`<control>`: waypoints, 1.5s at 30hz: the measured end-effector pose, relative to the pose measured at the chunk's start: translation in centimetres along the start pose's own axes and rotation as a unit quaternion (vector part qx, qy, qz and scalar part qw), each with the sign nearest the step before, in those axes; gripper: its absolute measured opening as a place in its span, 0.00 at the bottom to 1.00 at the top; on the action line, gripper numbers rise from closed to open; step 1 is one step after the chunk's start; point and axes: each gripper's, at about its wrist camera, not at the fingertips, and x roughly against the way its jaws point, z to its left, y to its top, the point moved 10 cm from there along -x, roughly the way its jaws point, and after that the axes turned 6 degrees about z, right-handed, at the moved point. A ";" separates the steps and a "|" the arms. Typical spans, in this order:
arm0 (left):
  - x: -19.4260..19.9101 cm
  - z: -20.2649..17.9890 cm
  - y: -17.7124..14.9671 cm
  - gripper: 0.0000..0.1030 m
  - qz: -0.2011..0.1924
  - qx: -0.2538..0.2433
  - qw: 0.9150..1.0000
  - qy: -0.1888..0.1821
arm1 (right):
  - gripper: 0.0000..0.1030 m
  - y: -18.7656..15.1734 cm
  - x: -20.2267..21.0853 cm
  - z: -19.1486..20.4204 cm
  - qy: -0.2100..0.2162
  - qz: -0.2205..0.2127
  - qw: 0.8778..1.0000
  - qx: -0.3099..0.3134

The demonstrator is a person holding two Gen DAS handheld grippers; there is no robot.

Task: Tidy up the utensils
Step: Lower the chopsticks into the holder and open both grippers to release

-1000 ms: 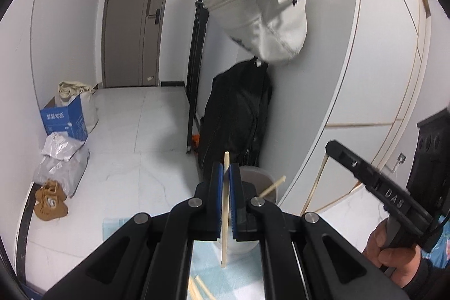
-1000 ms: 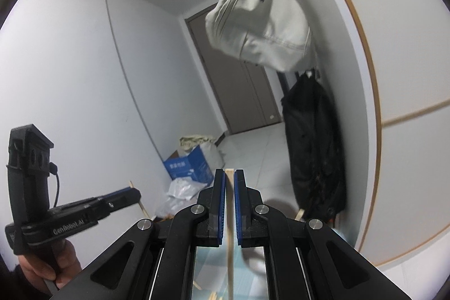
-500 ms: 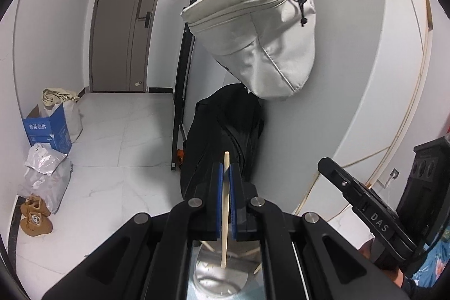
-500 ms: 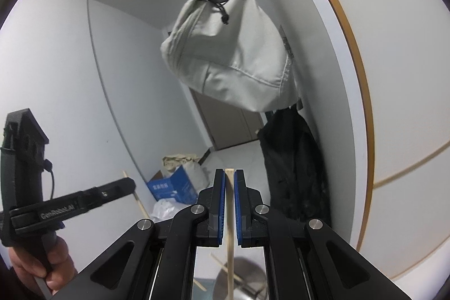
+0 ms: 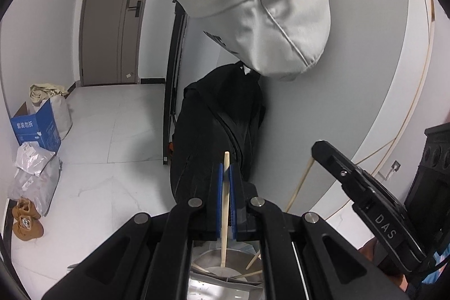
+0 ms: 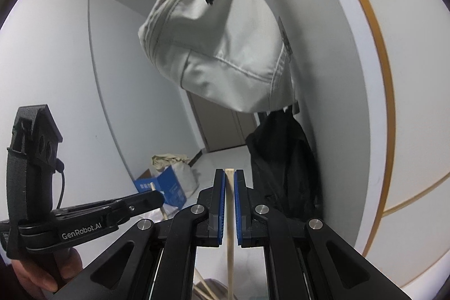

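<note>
My left gripper point(image 5: 225, 173) is shut on a pale wooden chopstick point(image 5: 224, 218) that stands upright between its blue pads. Its lower end hangs over a round metal container point(image 5: 222, 262) holding other chopsticks point(image 5: 253, 262). My right gripper point(image 6: 229, 179) is shut on a second upright chopstick point(image 6: 230, 232), above the same container point(image 6: 211, 290) at the bottom edge. In the left wrist view the right gripper point(image 5: 323, 149) enters from the right with its chopstick point(image 5: 299, 184) slanting down. The left gripper point(image 6: 153, 197) shows at the left of the right wrist view.
A light canvas bag point(image 5: 253, 7) hangs close above and ahead. A black backpack point(image 5: 219, 125) leans against the curved grey wall point(image 5: 351, 75). A blue box point(image 5: 36, 128), plastic bags point(image 5: 33, 170) and brown shoes point(image 5: 25, 221) lie on the white floor at left, before a door point(image 5: 112, 10).
Both grippers have moved forward toward the wall and the hanging bag, which looms larger now. The metal container has slid under the fingers. Each chopstick stays clamped.
</note>
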 end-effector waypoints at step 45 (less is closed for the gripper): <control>4.0 1.8 -5.8 0.61 0.043 0.035 0.997 0.051 | 0.59 -8.5 5.6 2.7 0.021 0.076 0.997 -0.017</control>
